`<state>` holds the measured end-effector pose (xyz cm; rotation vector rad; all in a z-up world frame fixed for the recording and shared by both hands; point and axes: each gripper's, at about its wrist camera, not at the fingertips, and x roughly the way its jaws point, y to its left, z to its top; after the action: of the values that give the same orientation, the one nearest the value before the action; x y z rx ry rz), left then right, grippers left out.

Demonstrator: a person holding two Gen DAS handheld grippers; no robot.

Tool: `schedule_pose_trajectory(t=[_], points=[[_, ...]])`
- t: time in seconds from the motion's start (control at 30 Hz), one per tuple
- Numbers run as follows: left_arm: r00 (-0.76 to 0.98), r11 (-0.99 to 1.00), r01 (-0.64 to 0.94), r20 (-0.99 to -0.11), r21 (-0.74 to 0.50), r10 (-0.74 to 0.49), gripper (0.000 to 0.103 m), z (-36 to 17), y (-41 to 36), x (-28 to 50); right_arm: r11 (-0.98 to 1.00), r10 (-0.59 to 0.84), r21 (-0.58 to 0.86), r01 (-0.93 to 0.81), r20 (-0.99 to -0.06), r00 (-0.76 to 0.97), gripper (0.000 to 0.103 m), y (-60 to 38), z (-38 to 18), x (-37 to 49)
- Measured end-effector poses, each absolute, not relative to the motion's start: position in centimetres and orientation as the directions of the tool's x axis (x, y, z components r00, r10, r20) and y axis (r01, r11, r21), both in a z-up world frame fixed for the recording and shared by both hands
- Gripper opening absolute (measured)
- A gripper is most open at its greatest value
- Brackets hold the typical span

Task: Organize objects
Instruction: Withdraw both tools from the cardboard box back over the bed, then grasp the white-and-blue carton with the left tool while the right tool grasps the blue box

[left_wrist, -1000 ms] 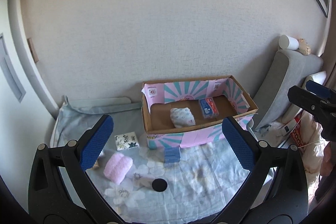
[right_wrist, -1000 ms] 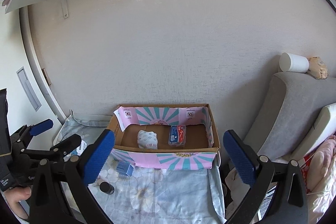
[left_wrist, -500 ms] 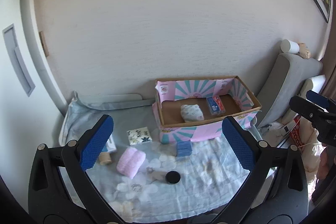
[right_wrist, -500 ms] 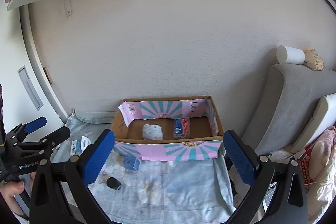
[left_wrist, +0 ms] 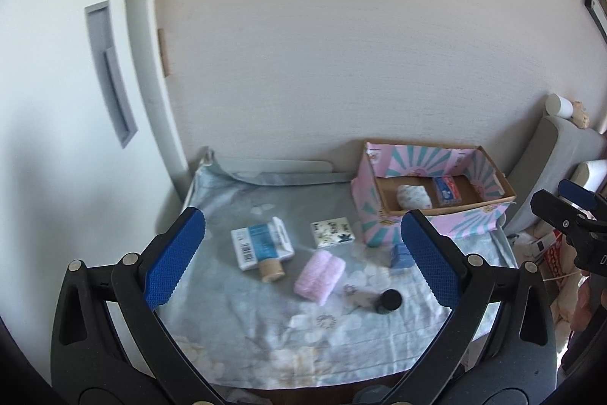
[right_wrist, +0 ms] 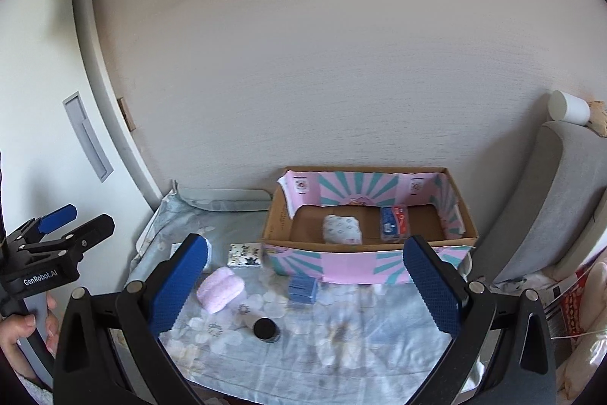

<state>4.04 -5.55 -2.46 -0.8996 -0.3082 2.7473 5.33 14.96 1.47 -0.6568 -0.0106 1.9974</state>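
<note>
Left wrist view: both tools, left (left_wrist: 299, 260) and right (right_wrist: 305, 285), hang spread and empty above a towel (left_wrist: 320, 276), jar (left_wrist: 387, 300) and box (left_wrist: 436, 211) on the worktop (left_wrist: 303, 348).

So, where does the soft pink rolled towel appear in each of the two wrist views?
Left wrist view: the soft pink rolled towel lies centre, between the fingers, on the flowered cloth.
Right wrist view: the towel lies lower left, beside the left finger.
Shared landmark: the pink and teal cardboard box, right of the towel.
</note>
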Motion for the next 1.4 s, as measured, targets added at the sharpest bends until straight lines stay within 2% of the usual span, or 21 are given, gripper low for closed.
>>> schedule_pose_trajectory(t=[0.4, 0.83, 1.1, 1.4], points=[[-0.735, -0.947, -0.123, -0.613, -0.298, 0.289, 0.103, -6.4, -9.4, 0.5, -0.496, 0.814, -0.275, -0.824, -0.478, -0.331, 0.103, 15.9, -1.6, 1.4], [-0.598, -0.930, -0.129, -0.722, -0.344, 0.349, 0.103, -16.2, -6.8, -7.1, -0.399, 0.809, -0.300, -0.866, -0.559, -0.179, 0.103, 22.0, -9.4, 2.0], [-0.540, -0.946, -0.049, -0.788, -0.320, 0.295, 0.103, -21.8, -4.7, -10.9, -0.365, 0.799, -0.333, -0.869, -0.591, -0.109, 0.101, 25.5, -14.0, 2.9], [-0.512, -0.954, -0.006, -0.819, -0.298, 0.259, 0.103, -24.3, -4.0, -13.5, -0.365, 0.791, -0.342, -0.866, -0.604, -0.095, 0.098, 27.9, -16.5, 2.6]])
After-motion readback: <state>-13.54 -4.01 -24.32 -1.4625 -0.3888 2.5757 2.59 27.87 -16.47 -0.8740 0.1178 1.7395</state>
